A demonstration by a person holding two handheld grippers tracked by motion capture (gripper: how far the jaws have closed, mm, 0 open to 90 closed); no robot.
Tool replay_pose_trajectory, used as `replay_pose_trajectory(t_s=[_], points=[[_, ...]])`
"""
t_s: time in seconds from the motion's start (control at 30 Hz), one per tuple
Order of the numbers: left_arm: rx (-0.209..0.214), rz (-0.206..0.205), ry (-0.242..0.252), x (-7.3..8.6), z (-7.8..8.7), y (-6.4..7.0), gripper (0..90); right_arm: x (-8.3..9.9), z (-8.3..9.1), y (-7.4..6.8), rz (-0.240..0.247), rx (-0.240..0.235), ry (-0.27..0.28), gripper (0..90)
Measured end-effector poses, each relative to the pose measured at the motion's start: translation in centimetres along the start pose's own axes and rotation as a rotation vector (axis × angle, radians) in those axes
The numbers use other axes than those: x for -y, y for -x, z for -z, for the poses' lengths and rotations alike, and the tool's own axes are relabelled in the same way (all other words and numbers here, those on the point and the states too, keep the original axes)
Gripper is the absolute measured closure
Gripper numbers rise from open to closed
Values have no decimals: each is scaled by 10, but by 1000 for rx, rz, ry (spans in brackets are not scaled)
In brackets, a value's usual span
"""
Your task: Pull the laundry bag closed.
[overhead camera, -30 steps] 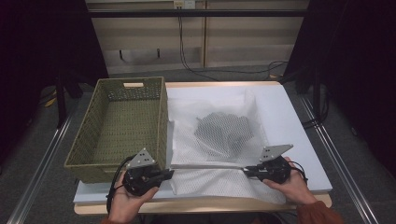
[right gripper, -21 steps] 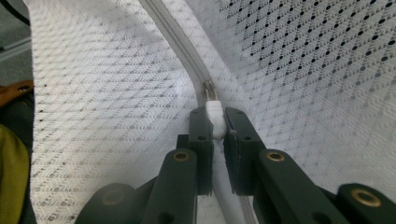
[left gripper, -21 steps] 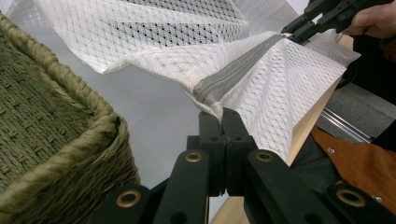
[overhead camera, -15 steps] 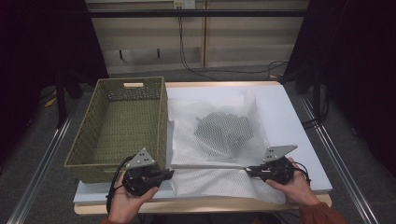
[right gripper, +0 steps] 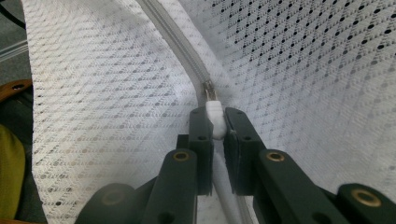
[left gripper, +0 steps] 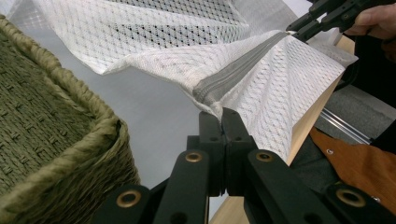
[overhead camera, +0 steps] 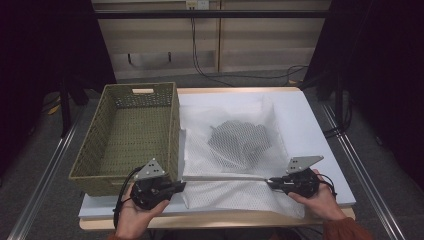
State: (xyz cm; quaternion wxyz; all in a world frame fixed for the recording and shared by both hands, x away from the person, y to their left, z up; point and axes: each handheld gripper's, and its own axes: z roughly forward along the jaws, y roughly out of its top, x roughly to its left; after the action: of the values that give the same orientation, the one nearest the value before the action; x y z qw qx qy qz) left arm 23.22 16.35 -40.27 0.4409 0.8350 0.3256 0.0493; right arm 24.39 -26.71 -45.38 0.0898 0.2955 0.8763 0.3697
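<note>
Left claw point(left gripper: 223, 122) pinches mesh bag point(overhead camera: 235, 145) end tight. Right claw point(right gripper: 215, 122) squeezes zipper pull point(right gripper: 215, 116). Zipper point(overhead camera: 225, 177) looks zipped all along; dark clothes inside; basket point(overhead camera: 125, 135) empty.

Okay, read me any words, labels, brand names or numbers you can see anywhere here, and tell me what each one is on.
None: no readable text shows in any view.
The white mesh laundry bag, its grey zipper and white zipper pull carry no print or tag.
The woven basket has no label.
The left tool and right tool show only brass rivets, no markings.
The wall outlet is too small to tell.
</note>
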Motion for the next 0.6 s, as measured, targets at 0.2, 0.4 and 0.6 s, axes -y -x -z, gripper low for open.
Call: replay_pose_trajectory(t_s=[0.2,0.4,0.6], points=[[6,1,0,0,0,-2,891,5,3,4,-15,3,4,825],[5,1,0,0,0,-2,891,7,6,5,-21,12,5,825],[6,11,8,0,0,-2,891,7,7,6,-20,16,2,826]])
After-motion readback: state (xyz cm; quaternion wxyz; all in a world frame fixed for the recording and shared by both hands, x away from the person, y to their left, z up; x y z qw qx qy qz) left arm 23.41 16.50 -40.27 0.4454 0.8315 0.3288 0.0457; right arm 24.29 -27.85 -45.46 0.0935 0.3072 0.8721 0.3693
